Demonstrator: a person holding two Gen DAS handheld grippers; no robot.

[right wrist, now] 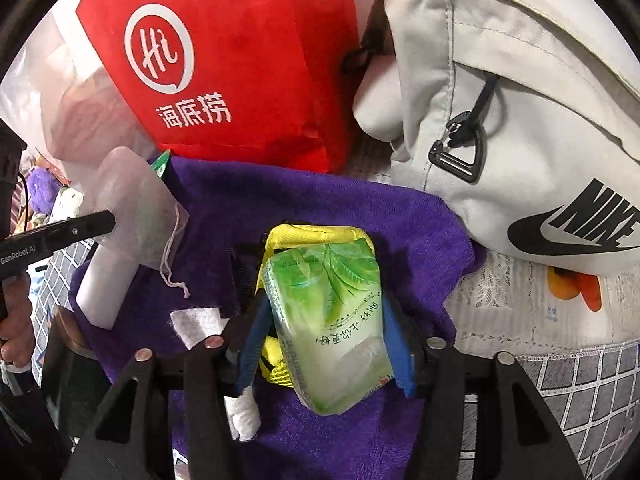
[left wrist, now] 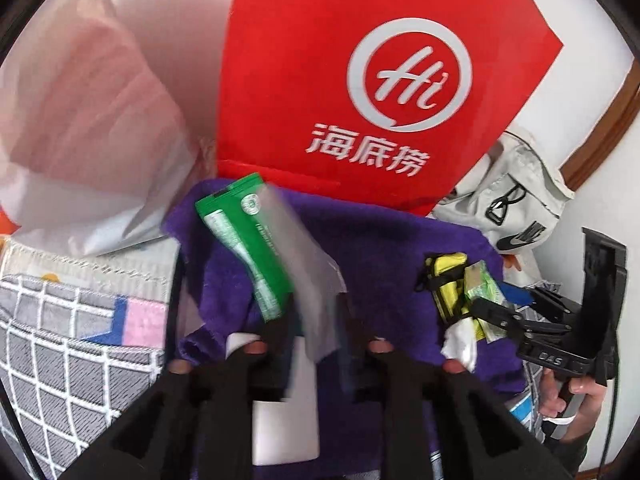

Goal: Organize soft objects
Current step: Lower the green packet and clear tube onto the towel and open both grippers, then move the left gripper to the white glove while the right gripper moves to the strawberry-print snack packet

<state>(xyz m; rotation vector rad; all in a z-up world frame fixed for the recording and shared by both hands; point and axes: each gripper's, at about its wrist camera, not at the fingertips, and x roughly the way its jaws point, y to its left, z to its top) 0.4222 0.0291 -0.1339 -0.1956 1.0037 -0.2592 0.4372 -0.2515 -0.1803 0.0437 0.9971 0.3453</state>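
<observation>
A purple towel (left wrist: pixel 380 248) (right wrist: pixel 320 216) lies in front of a red bag (left wrist: pixel 360 80) (right wrist: pixel 232 60). My left gripper (left wrist: pixel 316 340) holds a translucent drawstring pouch (left wrist: pixel 308 264) (right wrist: pixel 140 208) above the towel, next to a green sachet (left wrist: pixel 248 248). A white block (left wrist: pixel 286 428) (right wrist: pixel 106 284) lies under it. My right gripper (right wrist: pixel 324 344) (left wrist: pixel 500 316) is shut on a green tissue pack (right wrist: pixel 332 320) (left wrist: pixel 482 284), which rests on a yellow pouch (right wrist: pixel 316 240) (left wrist: pixel 448 280).
A grey-white Nike waist bag (right wrist: pixel 520 120) (left wrist: pixel 516 208) lies at the right of the towel. A whitish plastic bag (left wrist: pixel 80 120) stands at the left. A grey grid-pattern mat (left wrist: pixel 60 360) (right wrist: pixel 580 392) covers the surface around.
</observation>
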